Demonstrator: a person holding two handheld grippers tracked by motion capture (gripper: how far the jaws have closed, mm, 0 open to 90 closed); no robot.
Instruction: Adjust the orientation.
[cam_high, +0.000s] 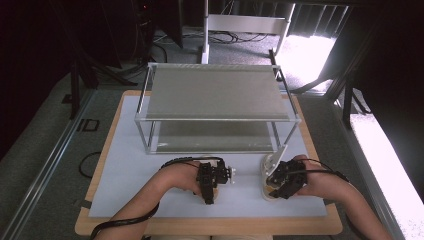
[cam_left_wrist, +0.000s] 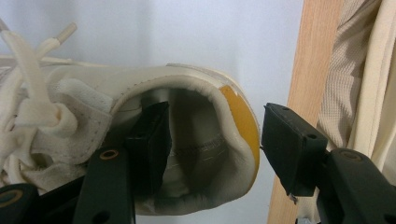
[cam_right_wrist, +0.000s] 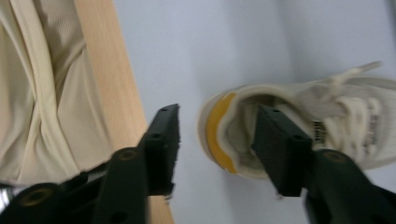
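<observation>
Cream shoes in front of the shelf rack (cam_high: 215, 107): left hand-held gripper (cam_high: 210, 186) straddling one heel (cam_left_wrist: 233, 126), unclamped; right hand-held gripper (cam_right_wrist: 217, 144) straddling the other heel (cam_right_wrist: 217, 128), gap showing.

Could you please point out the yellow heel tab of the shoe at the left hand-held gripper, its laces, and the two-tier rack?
Yellow heel tab (cam_left_wrist: 240, 116), left gripper view, on its middle.
Laces (cam_left_wrist: 32, 70), left gripper view, on one strand.
Two-tier rack (cam_high: 215, 91), high view, on the top shelf.
</observation>
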